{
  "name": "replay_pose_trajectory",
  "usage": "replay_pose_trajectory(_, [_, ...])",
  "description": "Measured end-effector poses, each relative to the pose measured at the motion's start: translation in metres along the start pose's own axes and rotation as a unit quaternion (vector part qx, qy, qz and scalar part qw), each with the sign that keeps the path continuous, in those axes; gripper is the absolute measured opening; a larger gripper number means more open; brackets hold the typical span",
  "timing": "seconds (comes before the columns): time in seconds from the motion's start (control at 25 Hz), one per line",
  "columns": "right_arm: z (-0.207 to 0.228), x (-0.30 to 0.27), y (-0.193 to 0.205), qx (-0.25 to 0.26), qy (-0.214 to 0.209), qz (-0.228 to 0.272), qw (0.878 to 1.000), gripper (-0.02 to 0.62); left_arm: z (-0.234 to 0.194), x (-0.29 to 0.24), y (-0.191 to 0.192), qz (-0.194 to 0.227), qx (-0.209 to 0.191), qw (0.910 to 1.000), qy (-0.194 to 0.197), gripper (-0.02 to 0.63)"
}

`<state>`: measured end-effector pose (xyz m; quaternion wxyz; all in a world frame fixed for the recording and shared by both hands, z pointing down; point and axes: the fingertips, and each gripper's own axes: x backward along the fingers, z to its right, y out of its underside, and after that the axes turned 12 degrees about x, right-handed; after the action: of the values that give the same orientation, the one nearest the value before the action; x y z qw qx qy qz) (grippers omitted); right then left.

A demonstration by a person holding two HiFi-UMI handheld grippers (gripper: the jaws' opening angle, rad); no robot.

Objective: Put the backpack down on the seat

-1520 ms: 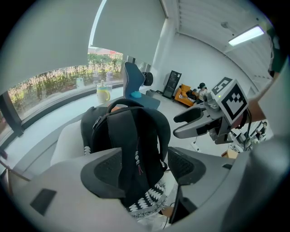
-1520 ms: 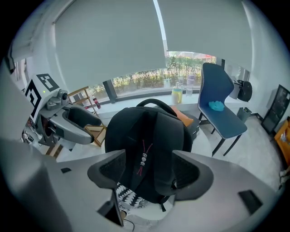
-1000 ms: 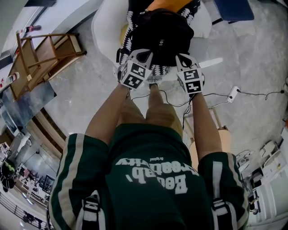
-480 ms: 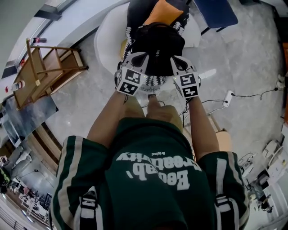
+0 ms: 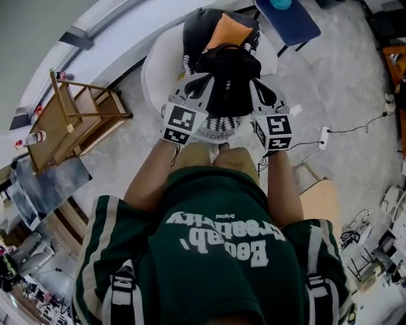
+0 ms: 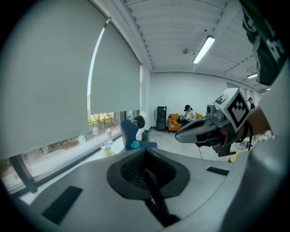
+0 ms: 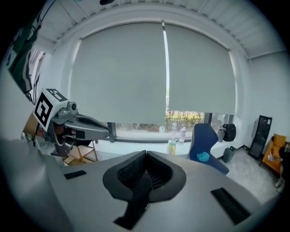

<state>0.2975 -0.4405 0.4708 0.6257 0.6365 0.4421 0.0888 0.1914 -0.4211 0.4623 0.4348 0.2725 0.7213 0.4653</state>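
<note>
The person holds one tool in each hand, out in front of the body. The black backpack [image 5: 231, 73] hangs between the two tools. The left gripper [image 5: 203, 79] is on the left side of the bag. The right gripper [image 5: 255, 87] is on the right side of the bag. Both tools point away from the person, toward the far side.

In the left gripper view, the jaws are pressed together on a thin black strap [image 6: 155, 201] of the backpack. The strap runs out of the jaws toward the near side. In the right gripper view, those jaws are also squeezed together on a black strap. So each tool pinches the bag, one on each side.

The bag sits just past the tips of the tools. It is over the near part of the round white seat [image 5: 157, 66]. From above, it is not clear if the bag touches the seat.

An orange cushion [image 5: 228, 30] lies on the far part of the seat, behind the bag. A black and white cloth [image 5: 219, 124] shows under the bag. A blue chair [image 5: 288, 19] stands far to the right. A wooden frame [image 5: 73, 117] stands on the left.
</note>
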Motion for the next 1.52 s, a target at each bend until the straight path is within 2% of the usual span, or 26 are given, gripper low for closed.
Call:
replay_pose_trajectory(0.24, [-0.027, 0.034, -0.069, 0.010, 0.046, 0.053, 0.997, 0.034, -0.006, 0.069, -0.056, 0.063, -0.033, 0.9974, 0.012, 0.017])
replay_pose_trajectory(0.6, [-0.078, 0.077, -0.138, 0.035, 0.082, 0.102, 0.991, 0.034, -0.006, 0.143, -0.106, 0.119, -0.085, 0.9891, 0.017, 0.017])
replay_pose_trajectory(0.8, [-0.085, 0.093, -0.155, 0.051, 0.082, 0.112, 0.989, 0.032, 0.001, 0.160, -0.115, 0.127, -0.091, 0.9877, 0.005, 0.018])
replay_pose_trajectory(0.92, [-0.087, 0.101, -0.162, 0.055, 0.080, 0.117, 0.988, 0.034, 0.006, 0.169, -0.118, 0.132, -0.081, 0.9879, 0.003, 0.018])
replay_pose_trajectory(1.08, [-0.087, 0.107, -0.171, 0.046, 0.078, 0.141, 0.986, 0.032, 0.010, 0.176, -0.122, 0.137, -0.085, 0.9868, 0.006, 0.018])
replay_pose_trajectory(1.52, [-0.093, 0.112, -0.168, 0.034, 0.085, 0.144, 0.985, 0.034, 0.018, 0.181, -0.124, 0.140, -0.089, 0.9860, 0.017, 0.018])
